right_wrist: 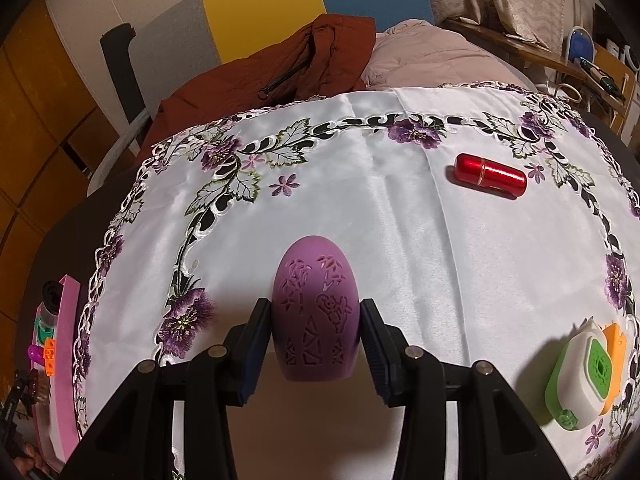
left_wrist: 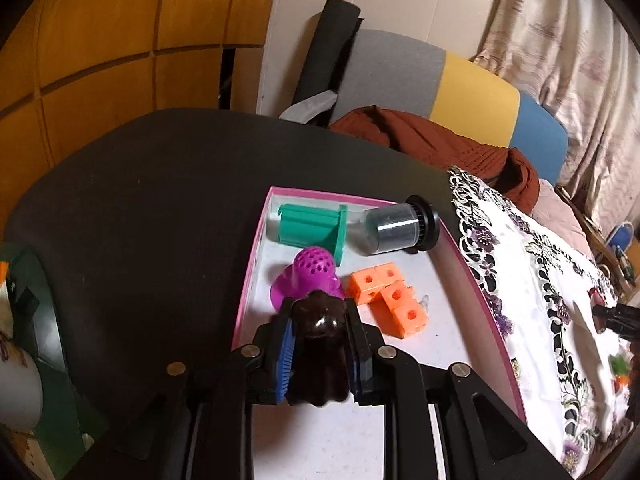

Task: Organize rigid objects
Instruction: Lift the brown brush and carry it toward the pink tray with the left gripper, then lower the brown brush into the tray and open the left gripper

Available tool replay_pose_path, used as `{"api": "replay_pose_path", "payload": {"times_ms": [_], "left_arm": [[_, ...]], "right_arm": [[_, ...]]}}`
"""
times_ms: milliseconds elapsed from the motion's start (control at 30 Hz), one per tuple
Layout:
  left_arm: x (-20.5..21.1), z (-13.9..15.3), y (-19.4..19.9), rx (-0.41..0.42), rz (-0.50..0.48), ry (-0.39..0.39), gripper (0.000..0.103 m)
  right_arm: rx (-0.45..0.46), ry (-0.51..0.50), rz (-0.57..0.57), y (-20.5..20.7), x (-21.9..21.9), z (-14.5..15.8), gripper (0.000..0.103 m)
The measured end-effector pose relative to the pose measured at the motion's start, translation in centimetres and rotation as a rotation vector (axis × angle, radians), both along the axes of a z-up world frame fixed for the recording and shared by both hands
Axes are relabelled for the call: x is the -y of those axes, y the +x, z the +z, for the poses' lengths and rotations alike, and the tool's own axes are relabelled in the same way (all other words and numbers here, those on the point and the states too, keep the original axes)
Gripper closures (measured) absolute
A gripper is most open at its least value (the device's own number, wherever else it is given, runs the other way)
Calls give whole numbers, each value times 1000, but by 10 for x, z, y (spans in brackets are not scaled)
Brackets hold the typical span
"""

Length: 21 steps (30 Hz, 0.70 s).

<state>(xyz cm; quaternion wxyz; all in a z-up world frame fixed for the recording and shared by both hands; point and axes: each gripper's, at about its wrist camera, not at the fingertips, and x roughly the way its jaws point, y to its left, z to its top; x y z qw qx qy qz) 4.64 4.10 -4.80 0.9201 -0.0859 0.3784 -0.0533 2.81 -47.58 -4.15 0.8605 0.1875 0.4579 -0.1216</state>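
Observation:
My left gripper (left_wrist: 318, 312) is shut on a dark brown glossy figurine (left_wrist: 320, 344) and holds it over the pink-rimmed white tray (left_wrist: 476, 280). In the tray lie a green spool (left_wrist: 312, 228), a clear jar with a black lid (left_wrist: 400, 226), a magenta perforated cap (left_wrist: 308, 276) and orange cubes (left_wrist: 390, 298). My right gripper (right_wrist: 316, 320) has its jaws around a purple carved egg-shaped object (right_wrist: 316, 320) over the white embroidered cloth (right_wrist: 360, 208); the right pad shows a small gap. The tray also shows in the right wrist view (right_wrist: 66, 340) at far left.
A red metal cylinder (right_wrist: 490, 176) lies on the cloth at the far right. A white-and-green gadget on an orange piece (right_wrist: 584, 376) sits at the right edge. A brown jacket (right_wrist: 280, 72) lies behind the table. A white mug (left_wrist: 16, 388) stands at the left.

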Motion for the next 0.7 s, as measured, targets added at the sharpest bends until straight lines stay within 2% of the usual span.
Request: {"api": "replay_pose_path", "payload": {"times_ms": [33, 67, 100, 133, 167, 267, 300, 367, 433, 500, 700], "left_arm": [[-1, 0, -2, 8, 2, -5, 73], [-1, 2, -4, 19, 3, -9, 59], [-1, 4, -8, 39, 4, -10, 49], [0, 8, -11, 59, 10, -8, 33], [1, 12, -16, 81, 18, -6, 24], [8, 24, -31, 154, 6, 1, 21], [10, 27, -33, 162, 1, 10, 19], [18, 31, -38, 172, -24, 15, 8], [24, 32, -43, 176, -49, -4, 5], [29, 30, -45, 160, -78, -25, 0], [44, 22, -47, 81, -148, -43, 0]], "right_arm": [[-1, 1, 2, 0, 0, 0, 59], [-1, 2, 4, 0, -1, 0, 59], [-2, 2, 6, 0, -1, 0, 59], [-1, 2, 8, 1, -2, 0, 59], [0, 3, 12, 1, -2, 0, 59], [7, 11, 26, 1, -6, 0, 59], [11, 22, 32, 1, -7, 0, 59], [16, 43, 46, 0, -12, 0, 59], [15, 45, 68, 1, -19, 0, 59], [17, 40, 98, 1, -29, 1, 59], [30, 37, 184, 1, -58, 4, 59]]}}
